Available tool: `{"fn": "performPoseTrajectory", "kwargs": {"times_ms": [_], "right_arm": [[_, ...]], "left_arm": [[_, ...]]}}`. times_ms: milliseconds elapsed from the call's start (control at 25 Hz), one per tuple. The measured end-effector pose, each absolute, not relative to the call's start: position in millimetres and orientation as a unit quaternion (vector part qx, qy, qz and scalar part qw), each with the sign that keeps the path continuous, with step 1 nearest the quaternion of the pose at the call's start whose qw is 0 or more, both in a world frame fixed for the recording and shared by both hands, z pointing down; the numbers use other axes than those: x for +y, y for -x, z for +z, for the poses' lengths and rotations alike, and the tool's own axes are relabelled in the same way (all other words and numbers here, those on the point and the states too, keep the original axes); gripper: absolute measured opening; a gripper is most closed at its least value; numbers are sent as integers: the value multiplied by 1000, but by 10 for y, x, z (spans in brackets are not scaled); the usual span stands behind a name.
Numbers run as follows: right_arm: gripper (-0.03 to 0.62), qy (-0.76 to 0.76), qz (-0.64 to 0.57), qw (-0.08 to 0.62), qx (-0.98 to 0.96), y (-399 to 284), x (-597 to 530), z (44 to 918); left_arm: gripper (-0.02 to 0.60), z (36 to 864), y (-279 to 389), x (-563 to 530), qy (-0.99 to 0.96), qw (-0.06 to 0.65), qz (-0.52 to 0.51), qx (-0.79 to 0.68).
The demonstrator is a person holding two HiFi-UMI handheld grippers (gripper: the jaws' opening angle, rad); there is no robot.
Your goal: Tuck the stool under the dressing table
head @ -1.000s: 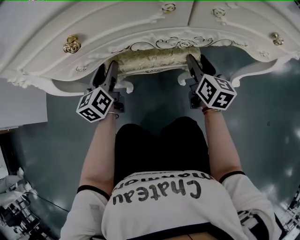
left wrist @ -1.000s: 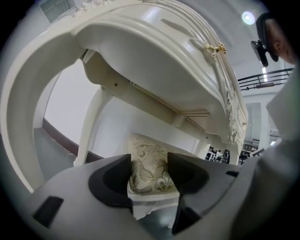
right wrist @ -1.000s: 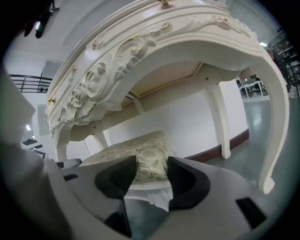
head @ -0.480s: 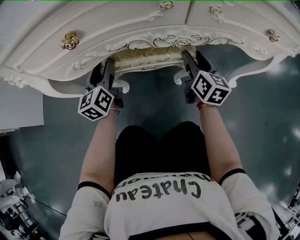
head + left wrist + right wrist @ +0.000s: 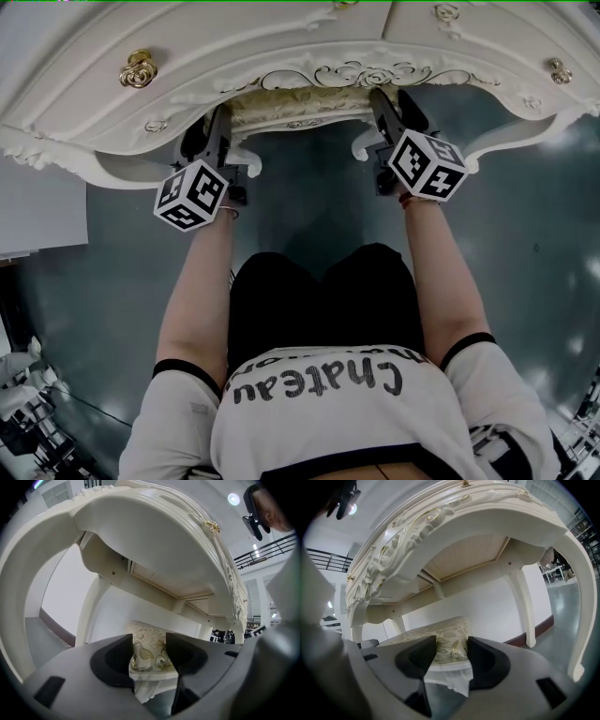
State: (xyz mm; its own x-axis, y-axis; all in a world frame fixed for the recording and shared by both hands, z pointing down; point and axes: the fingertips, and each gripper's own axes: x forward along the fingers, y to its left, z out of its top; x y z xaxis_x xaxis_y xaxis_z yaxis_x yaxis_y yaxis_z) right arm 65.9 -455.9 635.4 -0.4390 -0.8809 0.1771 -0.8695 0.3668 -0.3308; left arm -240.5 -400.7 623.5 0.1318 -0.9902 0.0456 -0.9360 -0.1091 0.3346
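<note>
The stool (image 5: 298, 106), with a cream seat patterned in gold leaves, sits mostly under the ornate white dressing table (image 5: 187, 56); only its near edge shows. My left gripper (image 5: 212, 131) is at the stool's left near corner. Its jaws are closing, with the seat corner (image 5: 149, 660) filling the gap between them. My right gripper (image 5: 396, 109) is shut on the right near corner (image 5: 447, 645). Both grippers point about level in under the table's apron. The left gripper (image 5: 149, 645) and right gripper (image 5: 452, 652) each show the cushion wedged between the dark jaws.
The table's curved legs stand at either side (image 5: 511, 141) (image 5: 52, 159), with rear legs at the wall (image 5: 525, 606). Gold drawer knobs (image 5: 138, 67) stick out above the left hand. The apron's underside (image 5: 154, 541) hangs close above the grippers. The person's knees (image 5: 319, 281) are just behind, on a grey floor.
The strip of stool showing under the table's front edge has narrowed a little. Both grippers stay at the stool's corners, slightly further in under the apron.
</note>
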Motion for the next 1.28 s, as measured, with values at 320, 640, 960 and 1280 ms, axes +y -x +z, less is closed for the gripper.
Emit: {"fn": "performPoseTrajectory", "kwargs": {"times_ms": [320, 640, 960, 1280], "right_arm": [[224, 521, -152, 46, 839, -669, -4637, 6327], [224, 510, -141, 65, 846, -688, -4753, 6314], [225, 505, -127, 74, 850, -688, -4748, 6320], [225, 504, -118, 86, 851, -692, -4734, 6316]], "left_arm": [[225, 6201, 2369, -4006, -741, 94, -101, -657], [215, 6198, 2351, -4055, -742, 93, -114, -654], [213, 6207, 2347, -4052, -741, 82, -117, -656], [210, 6209, 2339, -4029, -746, 63, -113, -653]]}}
